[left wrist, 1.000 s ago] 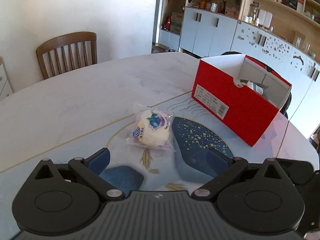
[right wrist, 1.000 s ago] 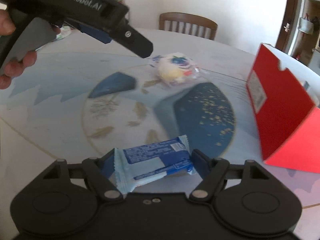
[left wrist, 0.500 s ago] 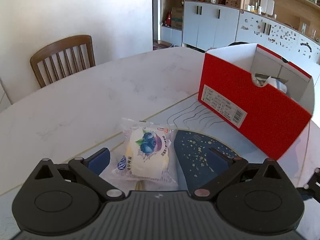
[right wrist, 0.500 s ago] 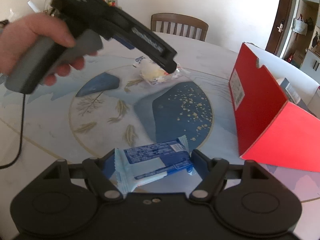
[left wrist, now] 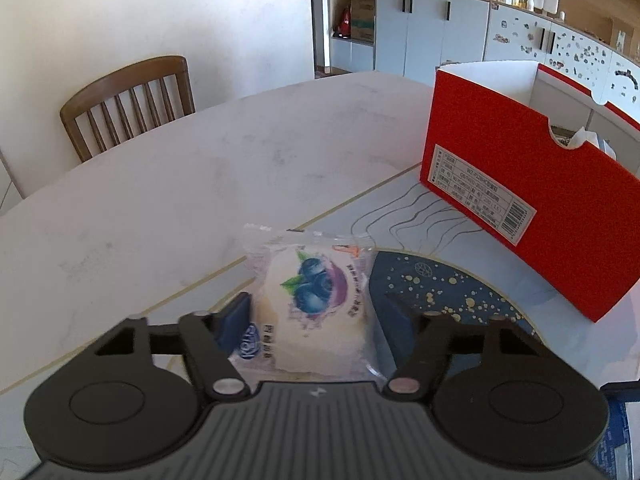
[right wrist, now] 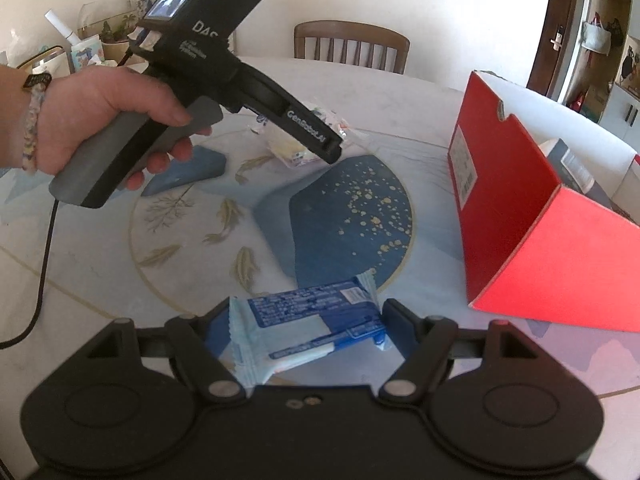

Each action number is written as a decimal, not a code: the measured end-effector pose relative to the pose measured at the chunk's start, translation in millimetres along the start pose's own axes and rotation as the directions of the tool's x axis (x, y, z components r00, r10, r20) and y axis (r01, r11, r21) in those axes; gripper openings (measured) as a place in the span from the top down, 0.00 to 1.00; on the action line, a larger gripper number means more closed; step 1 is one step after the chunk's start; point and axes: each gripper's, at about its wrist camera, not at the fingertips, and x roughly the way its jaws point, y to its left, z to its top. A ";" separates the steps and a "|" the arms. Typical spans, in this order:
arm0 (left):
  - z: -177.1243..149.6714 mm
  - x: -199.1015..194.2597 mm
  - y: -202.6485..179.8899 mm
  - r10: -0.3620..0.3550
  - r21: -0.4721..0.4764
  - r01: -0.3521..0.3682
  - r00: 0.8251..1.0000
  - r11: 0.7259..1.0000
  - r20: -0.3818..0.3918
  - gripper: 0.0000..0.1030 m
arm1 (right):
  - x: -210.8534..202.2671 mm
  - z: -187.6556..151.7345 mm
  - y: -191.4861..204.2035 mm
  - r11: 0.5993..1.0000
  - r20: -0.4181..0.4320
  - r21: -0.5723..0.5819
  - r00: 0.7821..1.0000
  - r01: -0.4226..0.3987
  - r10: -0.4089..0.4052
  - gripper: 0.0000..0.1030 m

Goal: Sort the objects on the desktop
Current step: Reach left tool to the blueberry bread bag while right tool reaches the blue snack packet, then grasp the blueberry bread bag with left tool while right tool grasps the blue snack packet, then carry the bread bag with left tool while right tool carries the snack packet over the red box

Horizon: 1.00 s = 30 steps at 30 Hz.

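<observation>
Left wrist view. Left gripper (left wrist: pixel 316 320): jaws have just been closing, now set on either side of the blueberry pastry packet (left wrist: pixel 310 306). The blue left pad touches the wrapper's edge; the right finger (left wrist: pixel 394 316) stands just beside the wrapper, contact there not clear. No firm squeeze can be made out. The packet is a clear wrapper with a pale bun and a blueberry print, lying on the table (left wrist: pixel 160 184) at the rim of the round blue-and-gold pattern. Red shoebox (left wrist: pixel 520 208): open-topped, white inside, barcode label on its near end, standing to the right and behind the packet, well apart from it; something pale shows over the notch in its wall. Wooden chair (left wrist: pixel 128 104): behind the table, at left. White cabinets (left wrist: pixel 432 32): along the far wall.

Right wrist view. Right gripper (right wrist: pixel 308 332): jaws wide, one finger at each end of a blue-and-white snack packet (right wrist: pixel 308 332), which lies crosswise between them; whether the pads press on it cannot be told. Left hand (right wrist: pixel 104 116): grips the grey handle of the left gripper (right wrist: pixel 304 136), whose tip points down at the pastry packet (right wrist: pixel 288 148) at the far edge of the round pattern. Beaded bracelet (right wrist: pixel 32 132) on that wrist. Red shoebox (right wrist: pixel 540 220): at right, a dark box inside it. Wooden chair (right wrist: pixel 352 46): beyond the table (right wrist: pixel 80 260).
</observation>
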 end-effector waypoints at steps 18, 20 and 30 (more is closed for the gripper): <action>-9.3 -47.5 -6.2 -0.045 -0.007 0.045 0.999 0.999 0.012 0.48 | -31.1 4.8 -15.0 0.996 0.041 0.075 0.998 0.048 -0.051 0.26; -10.6 -58.8 -7.8 -0.048 -0.015 0.048 0.999 0.999 0.019 0.48 | -38.1 6.3 -16.0 0.995 0.051 0.085 0.997 0.053 -0.058 0.25; -17.7 -111.5 -25.5 -0.074 -0.024 0.075 0.996 0.997 0.046 0.48 | -68.7 14.3 -19.1 0.989 0.108 0.129 0.991 0.066 -0.080 0.26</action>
